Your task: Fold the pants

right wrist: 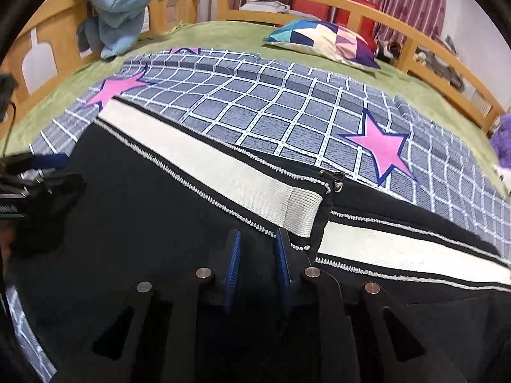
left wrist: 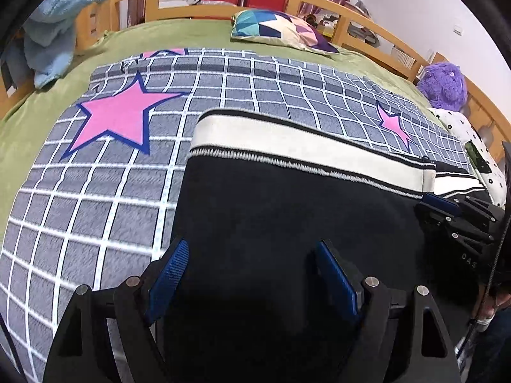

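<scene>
Black pants [left wrist: 287, 217] with a white side stripe [left wrist: 303, 146] lie folded on a grey checked blanket; they also show in the right wrist view [right wrist: 143, 210]. My left gripper [left wrist: 252, 255] is open, its blue pads wide apart over the black cloth near the folded edge. My right gripper [right wrist: 257, 245] has its blue pads close together with a narrow gap, over the black cloth beside the end of the white stripe [right wrist: 300, 214]; whether cloth is pinched does not show. The right gripper also shows in the left wrist view [left wrist: 437, 207].
The grey checked blanket [left wrist: 95, 191] with pink stars covers a green bed [left wrist: 191, 35] with a wooden rail. A patterned pillow [left wrist: 281, 30] lies at the back, a blue towel [left wrist: 60, 25] hangs on the left rail, a purple plush toy [left wrist: 444, 86] sits right.
</scene>
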Tool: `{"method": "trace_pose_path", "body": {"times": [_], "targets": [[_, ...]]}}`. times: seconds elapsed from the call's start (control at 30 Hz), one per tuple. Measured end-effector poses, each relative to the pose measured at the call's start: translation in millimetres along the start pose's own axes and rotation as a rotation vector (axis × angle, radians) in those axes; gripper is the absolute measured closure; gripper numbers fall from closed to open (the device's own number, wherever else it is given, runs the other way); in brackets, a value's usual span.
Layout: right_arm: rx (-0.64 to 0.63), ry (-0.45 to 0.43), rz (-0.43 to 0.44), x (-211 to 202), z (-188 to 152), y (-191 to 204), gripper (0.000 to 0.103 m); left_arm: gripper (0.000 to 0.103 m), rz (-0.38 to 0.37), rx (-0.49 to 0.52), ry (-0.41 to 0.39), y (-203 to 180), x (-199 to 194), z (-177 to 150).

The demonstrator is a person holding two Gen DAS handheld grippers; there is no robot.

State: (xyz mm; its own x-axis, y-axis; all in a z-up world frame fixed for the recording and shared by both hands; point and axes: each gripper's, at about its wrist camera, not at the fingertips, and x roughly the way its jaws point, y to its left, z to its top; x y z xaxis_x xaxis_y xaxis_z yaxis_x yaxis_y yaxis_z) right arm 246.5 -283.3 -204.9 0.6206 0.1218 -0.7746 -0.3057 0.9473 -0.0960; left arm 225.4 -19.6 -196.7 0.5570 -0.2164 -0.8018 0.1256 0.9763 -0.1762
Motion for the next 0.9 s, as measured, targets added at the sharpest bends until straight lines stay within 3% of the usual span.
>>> {"method": "trace_pose_path", "body": {"times": [0.1, 0.13, 0.17, 0.37, 0.43, 0.53, 0.67, 0.77, 0.9], "targets": [[0.093, -0.019, 0.033, -23.2, -9.1, -10.0, 0.068, 0.022, -0.008, -0.008, -0.005, 6.7, -17.9, -11.7], [0.134, -0.027, 0.03, -33.8, -15.1, -14.2, 0.05, 0.022, -0.012, -0.019, -0.011, 10.7, -25.6, -17.5], [0.171, -0.042, 0.021, -44.5, -22.3, -20.1, 0.043, 0.023, -0.021, -0.034, -0.019, 16.0, -33.0, -22.3], [0.392, -0.119, -0.041, -110.1, -91.6, -59.4, 0.038, 0.033, -0.059, -0.161, -0.048, 40.0, -67.7, -62.4], [0.473, -0.098, -0.042, -123.7, -119.9, -71.4, 0.038, 0.04, -0.043, -0.161, -0.049, 40.5, -72.9, -73.5], [0.49, -0.059, -0.145, -140.9, -147.0, -77.0, 0.038, 0.044, -0.032, -0.148, -0.044, 35.1, -81.0, -84.4], [0.503, -0.015, -0.236, -163.8, -173.5, -79.0, 0.026, 0.044, -0.023, -0.093, -0.045, 21.2, -95.3, -91.8], [0.522, -0.032, -0.281, -182.2, -186.1, -80.1, 0.019, 0.044, -0.038, -0.086, -0.068, 11.5, -108.7, -93.0], [0.534, -0.08, -0.306, -203.7, -192.6, -80.6, 0.019, 0.043, -0.065, -0.092, -0.067, 4.3, -121.4, -92.4]]}}
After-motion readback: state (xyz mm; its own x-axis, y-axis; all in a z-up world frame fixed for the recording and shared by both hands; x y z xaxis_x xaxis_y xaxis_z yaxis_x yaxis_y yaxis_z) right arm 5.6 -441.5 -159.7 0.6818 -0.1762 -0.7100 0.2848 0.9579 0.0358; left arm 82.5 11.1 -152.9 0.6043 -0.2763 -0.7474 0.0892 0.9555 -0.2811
